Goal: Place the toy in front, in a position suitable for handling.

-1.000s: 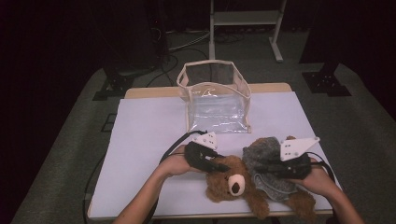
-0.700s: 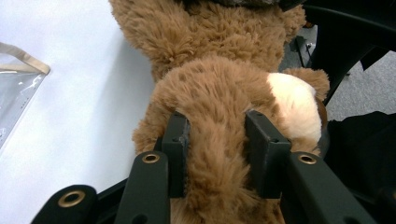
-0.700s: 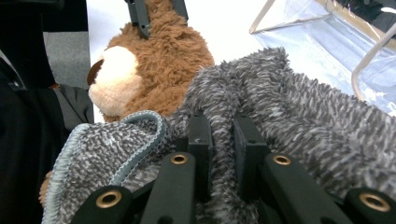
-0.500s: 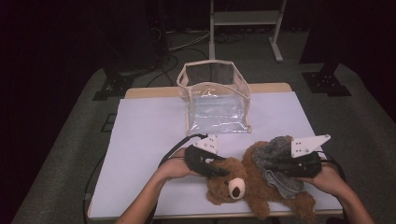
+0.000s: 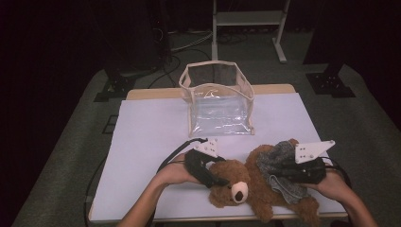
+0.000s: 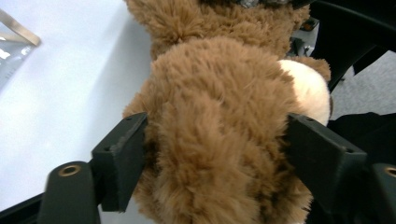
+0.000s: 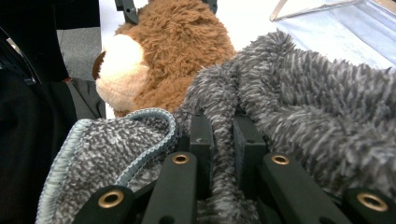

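A brown teddy bear [image 5: 246, 184] lies on its back at the table's near edge, head toward the left. My left gripper [image 5: 220, 179] is at its head. In the left gripper view the jaws have just been opening and stand wide on either side of the furry head [image 6: 219, 130], with the gripper [image 6: 215, 140] open. A fuzzy grey knitted garment [image 5: 279, 158] lies over the bear's body. My right gripper [image 5: 280, 172] is shut on a fold of this garment [image 7: 303, 93]. In the right gripper view the gripper [image 7: 223, 135] pinches the grey knit, with the bear's muzzle [image 7: 121, 70] beyond.
A clear plastic bag with a beige rim [image 5: 220, 101] stands open at the table's far middle. The table [image 5: 151, 142] is covered with a white sheet. Cables trail from both grippers. Dark floor and a stand's legs lie beyond the table.
The left gripper's jaws have spread apart at the bear's head. The right gripper and the grey garment shifted slightly to the right. Both hands stayed near the same spots.
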